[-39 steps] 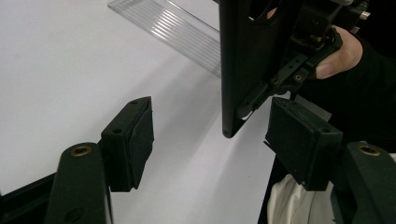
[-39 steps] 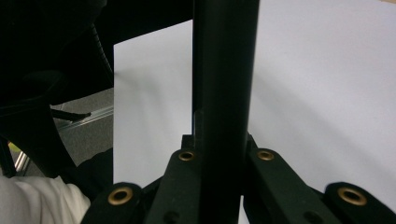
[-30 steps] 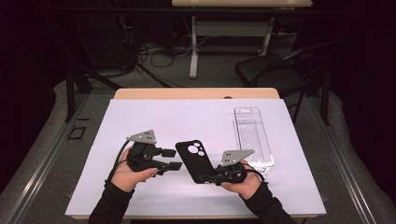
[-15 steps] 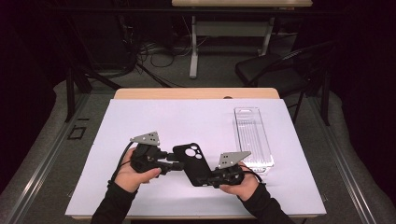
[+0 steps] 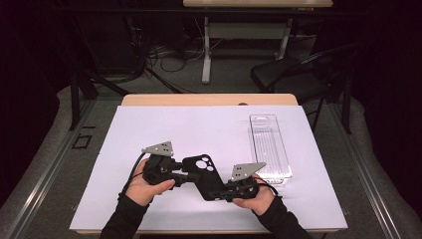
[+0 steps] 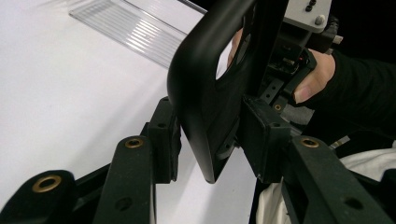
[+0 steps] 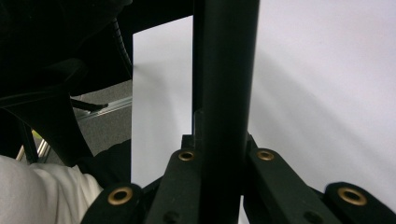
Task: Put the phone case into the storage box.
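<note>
A black phone case [image 5: 203,175] is held up just above the white table [image 5: 199,129] between two grippers, with the right gripper [image 5: 234,190] clamped tight on its near end and the left gripper [image 5: 185,176], whose jaws have just been closing, pressing its side, while a clear tray [image 5: 269,145] lies nearby.

The black phone case [image 7: 227,93] runs off the right gripper view's top edge.
</note>
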Available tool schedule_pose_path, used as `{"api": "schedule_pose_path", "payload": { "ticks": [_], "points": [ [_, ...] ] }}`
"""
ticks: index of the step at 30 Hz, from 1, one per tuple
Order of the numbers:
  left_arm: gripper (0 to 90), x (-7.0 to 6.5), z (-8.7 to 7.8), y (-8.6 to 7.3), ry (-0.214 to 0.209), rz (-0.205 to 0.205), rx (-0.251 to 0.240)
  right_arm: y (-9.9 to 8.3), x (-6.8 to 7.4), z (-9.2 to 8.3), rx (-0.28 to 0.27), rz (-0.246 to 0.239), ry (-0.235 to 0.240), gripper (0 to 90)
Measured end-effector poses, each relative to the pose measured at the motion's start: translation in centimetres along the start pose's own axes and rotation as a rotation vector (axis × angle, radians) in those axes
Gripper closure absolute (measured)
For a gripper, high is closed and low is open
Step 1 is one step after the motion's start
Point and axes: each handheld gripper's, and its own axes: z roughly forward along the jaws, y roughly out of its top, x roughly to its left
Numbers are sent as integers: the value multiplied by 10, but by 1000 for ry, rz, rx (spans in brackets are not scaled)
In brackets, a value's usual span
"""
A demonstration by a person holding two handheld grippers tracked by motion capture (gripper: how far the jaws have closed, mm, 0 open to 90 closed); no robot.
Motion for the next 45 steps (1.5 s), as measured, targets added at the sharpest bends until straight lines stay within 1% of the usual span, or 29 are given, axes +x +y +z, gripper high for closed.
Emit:
{"api": "schedule_pose_path", "payload": {
  "ticks": [5,15,31,45],
  "points": [
    [655,1,2,-1,-11,1,1,-1,1,1,6,1,9,874],
    [700,2,3,-1,-29,-4,3,-1,2,3,2,1,19,874],
    [696,2,3,-1,-29,-1,1,-1,2,4,3,4,28,875],
    [715,3,2,-1,-45,1,4,-2,2,4,7,12,41,875]
  ]
}}
